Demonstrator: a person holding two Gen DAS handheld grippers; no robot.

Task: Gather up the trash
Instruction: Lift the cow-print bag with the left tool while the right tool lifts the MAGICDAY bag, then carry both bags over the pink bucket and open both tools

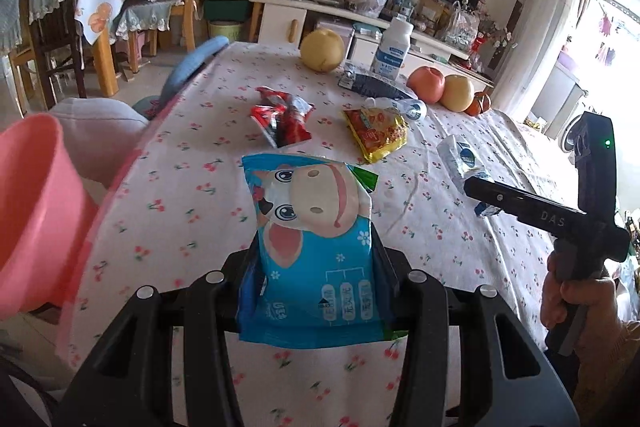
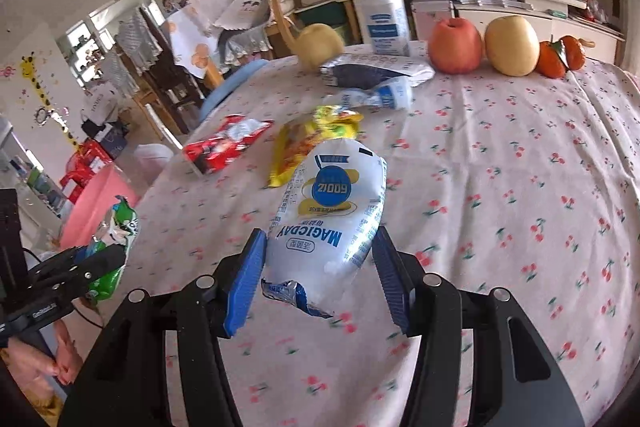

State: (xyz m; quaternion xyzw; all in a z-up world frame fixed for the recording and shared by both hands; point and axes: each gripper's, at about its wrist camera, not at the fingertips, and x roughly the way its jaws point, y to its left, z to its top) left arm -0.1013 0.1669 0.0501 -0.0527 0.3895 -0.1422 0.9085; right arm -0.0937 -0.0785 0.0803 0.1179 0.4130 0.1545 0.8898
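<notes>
My left gripper is shut on a blue snack packet with a cartoon cow, held above the cherry-print tablecloth. My right gripper is shut on a white MAGICDAY packet, its blue pads against the packet's sides. Each gripper shows in the other's view: the right one with its white packet, the left one with its packet. A pink bin stands off the table's left edge, also in the right wrist view.
On the cloth lie a red wrapper, a yellow wrapper, a crushed clear bottle and a dark foil packet. A pear, a white bottle, an apple and more fruit line the far edge. Chairs stand beyond.
</notes>
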